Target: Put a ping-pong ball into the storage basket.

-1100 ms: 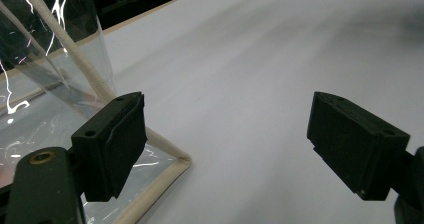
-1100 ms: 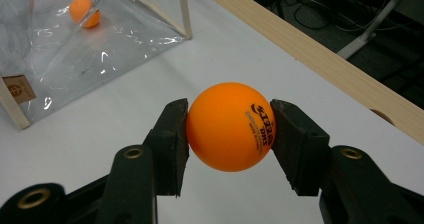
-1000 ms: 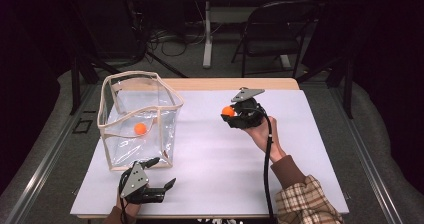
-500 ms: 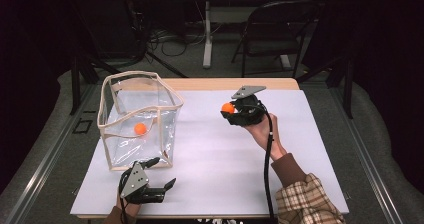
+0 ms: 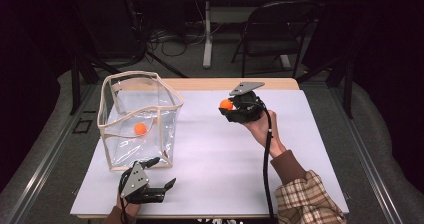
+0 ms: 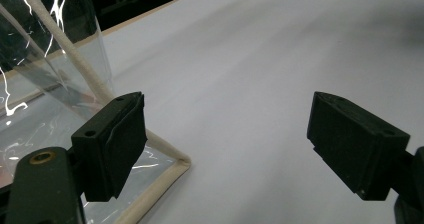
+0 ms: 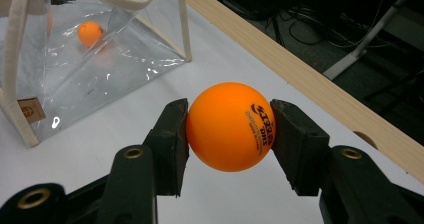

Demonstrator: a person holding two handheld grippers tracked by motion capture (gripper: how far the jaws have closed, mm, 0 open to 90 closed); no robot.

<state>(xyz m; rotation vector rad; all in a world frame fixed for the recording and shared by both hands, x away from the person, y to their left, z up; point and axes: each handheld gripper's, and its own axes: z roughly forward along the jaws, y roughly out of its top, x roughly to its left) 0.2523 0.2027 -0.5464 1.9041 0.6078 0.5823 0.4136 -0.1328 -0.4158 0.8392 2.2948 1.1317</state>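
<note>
up close, right gripper [image 7: 227, 129] fingers clamp printed orange ball [image 7: 230, 126]; left gripper [image 6: 225, 149] fingers wide, empty, beside bag corner [image 6: 172, 166].

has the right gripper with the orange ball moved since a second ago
No. The right gripper and its orange ball sit at the same spot relative to the table's far wooden edge.

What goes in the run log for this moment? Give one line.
right gripper: shut on orange ball, raised | left gripper: open, beside clear bag | second ball: in bag
</note>
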